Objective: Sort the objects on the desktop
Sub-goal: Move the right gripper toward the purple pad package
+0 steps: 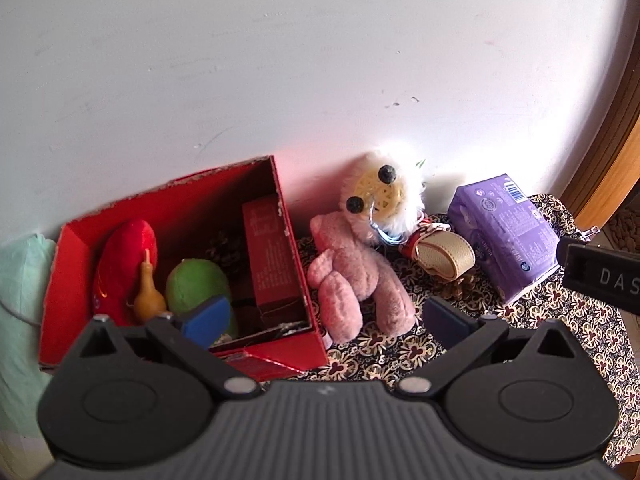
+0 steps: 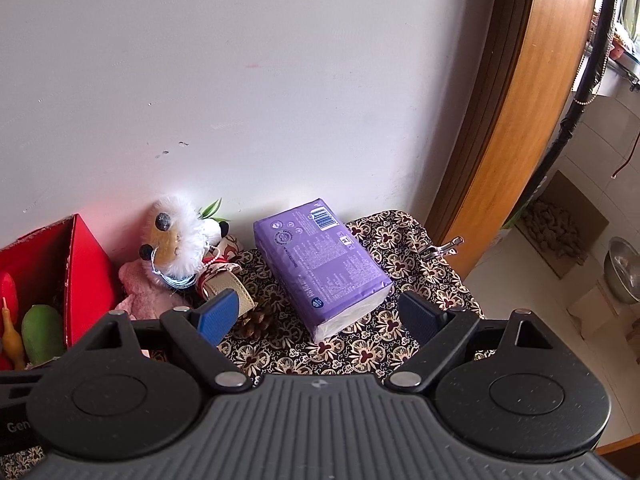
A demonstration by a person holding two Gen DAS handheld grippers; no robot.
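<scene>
Both the left claw [image 1: 326,318] and the right claw [image 2: 320,314] gape wide and empty above the patterned-cloth desk [image 2: 376,344], the right one over the purple plastic tissue pack [image 2: 320,268].

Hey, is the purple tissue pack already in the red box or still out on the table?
Still out. The purple tissue pack lies on the patterned tablecloth, right of the red box.

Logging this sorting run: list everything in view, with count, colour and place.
box: 1, red, left on the table, open.
plush toy: 1, red, in the box.
gourd: 1, tan, in the box.
plush fruit: 1, green, in the box.
carton: 1, dark red, in the box.
plush doll: 1, pink with a white furry head, right of the box.
strap: 1, beige, beside the doll.
pine cone: 1, brown, on the cloth.
tissue pack: 1, purple, right.
tablecloth: 1, patterned.
left tool: open, empty.
right tool: open, empty.
</scene>
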